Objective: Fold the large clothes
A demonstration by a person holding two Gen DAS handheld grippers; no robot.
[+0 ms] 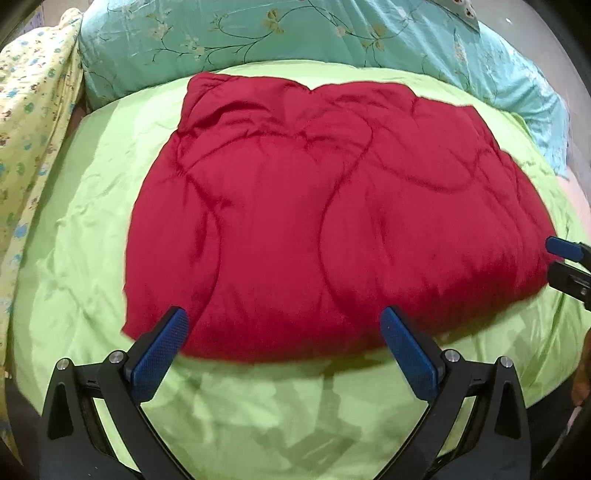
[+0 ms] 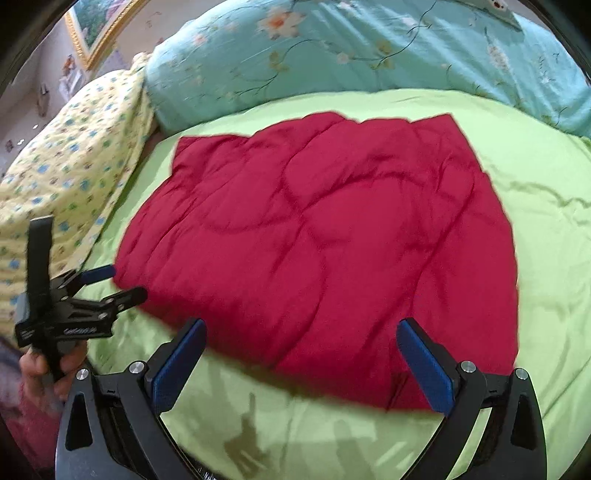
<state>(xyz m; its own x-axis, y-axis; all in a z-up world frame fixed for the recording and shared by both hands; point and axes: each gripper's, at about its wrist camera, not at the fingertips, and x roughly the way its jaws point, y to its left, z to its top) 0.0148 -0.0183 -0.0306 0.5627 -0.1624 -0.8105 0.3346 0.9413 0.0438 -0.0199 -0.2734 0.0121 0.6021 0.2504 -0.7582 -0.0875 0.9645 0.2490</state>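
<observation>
A red quilted blanket (image 1: pixel 325 221) lies folded into a thick rectangle on the green bedsheet (image 1: pixel 258 406). My left gripper (image 1: pixel 284 317) hovers open just above its near edge, with nothing between the blue pads. The right gripper (image 1: pixel 554 260) shows at the blanket's right corner. In the right wrist view the same red blanket (image 2: pixel 325 243) fills the middle, and my right gripper (image 2: pixel 301 326) stands open over its near edge, holding nothing. The left gripper (image 2: pixel 122 282), held by a hand (image 2: pixel 44 365), sits open at the blanket's left corner.
A teal floral duvet (image 1: pixel 295 33) is bunched along the far side of the bed. A yellow patterned blanket (image 2: pixel 70 170) lies heaped at the left. A gold-framed picture (image 2: pixel 96 26) hangs on the wall beyond. Bare green sheet (image 2: pixel 546 206) surrounds the red blanket.
</observation>
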